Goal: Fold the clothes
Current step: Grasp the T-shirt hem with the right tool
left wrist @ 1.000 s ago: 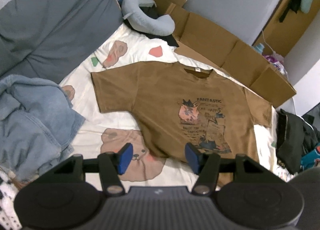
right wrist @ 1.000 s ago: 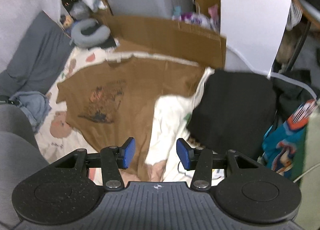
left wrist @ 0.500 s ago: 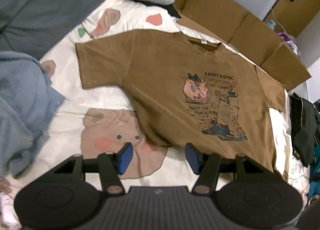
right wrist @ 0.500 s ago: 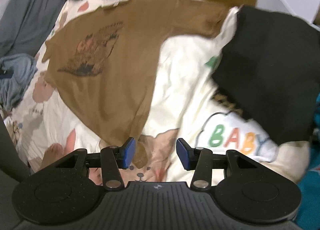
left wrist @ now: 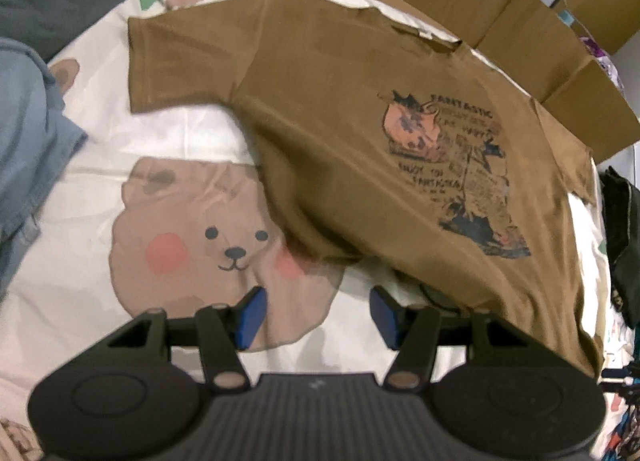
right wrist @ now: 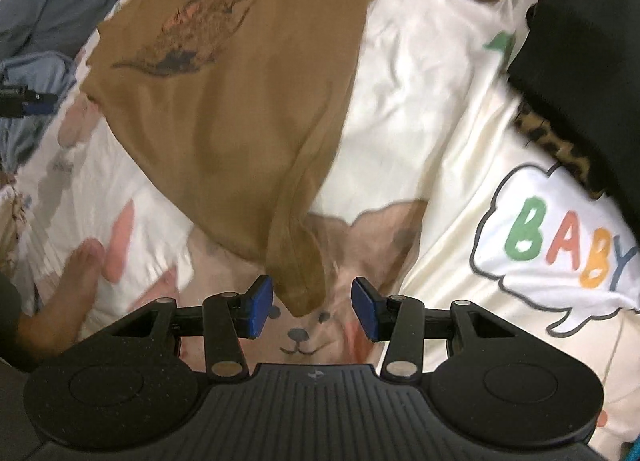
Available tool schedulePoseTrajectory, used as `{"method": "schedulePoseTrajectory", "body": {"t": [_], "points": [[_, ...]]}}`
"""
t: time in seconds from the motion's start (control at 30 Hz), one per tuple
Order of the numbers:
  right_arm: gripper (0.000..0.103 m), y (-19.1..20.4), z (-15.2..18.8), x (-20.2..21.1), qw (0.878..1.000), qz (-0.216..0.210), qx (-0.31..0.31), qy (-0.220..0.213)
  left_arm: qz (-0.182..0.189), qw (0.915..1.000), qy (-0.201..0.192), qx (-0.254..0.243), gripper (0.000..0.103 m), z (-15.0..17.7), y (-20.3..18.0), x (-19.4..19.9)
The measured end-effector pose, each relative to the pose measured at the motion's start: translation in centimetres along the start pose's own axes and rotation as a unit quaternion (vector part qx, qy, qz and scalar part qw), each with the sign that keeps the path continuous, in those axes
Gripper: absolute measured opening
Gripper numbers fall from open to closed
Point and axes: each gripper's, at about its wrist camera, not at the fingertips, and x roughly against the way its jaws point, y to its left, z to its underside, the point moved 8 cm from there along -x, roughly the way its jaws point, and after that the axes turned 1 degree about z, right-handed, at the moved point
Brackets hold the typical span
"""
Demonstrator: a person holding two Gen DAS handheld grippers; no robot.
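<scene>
A brown T-shirt with a dark printed graphic lies spread face up on a cream bedsheet printed with bears. My left gripper is open, low over the sheet just short of the shirt's bottom hem near its left corner. In the right wrist view the same shirt runs away from me, and its bottom right corner lies between the blue pads of my open right gripper. Neither gripper holds anything.
Blue denim clothes lie at the left. Flattened cardboard lines the far edge of the bed. A black garment and a leopard-print piece lie to the right. A bare foot rests on the sheet at the left.
Both grippers have come down and forward toward the shirt's bottom hem. The right gripper now has the hem corner between its open pads. Both stay open.
</scene>
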Motion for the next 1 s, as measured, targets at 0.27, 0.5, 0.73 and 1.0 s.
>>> {"method": "schedulePoseTrajectory", "body": {"t": [0.27, 0.5, 0.73, 1.0], "points": [[0.040, 0.6, 0.4, -1.9, 1.000, 0.000, 0.024, 0.002, 0.004, 1.0000, 0.008, 0.002, 0.060, 1.5, 0.3, -2.1], [0.027, 0.9, -0.2, -2.2, 1.000, -0.008, 0.027, 0.001, 0.018, 0.9998, 0.003, 0.000, 0.060, 1.3, -0.5, -3.0], [0.008, 0.6, -0.8, -1.1, 1.000, -0.013, 0.008, -0.016, 0.041, 0.9991, -0.007, 0.001, 0.060, 0.6, -2.1, -4.0], [0.008, -1.0, -2.3, 0.9, 0.998, -0.002, -0.035, -0.050, 0.059, 0.9981, -0.017, -0.009, 0.060, -1.4, -4.0, -5.5]]}}
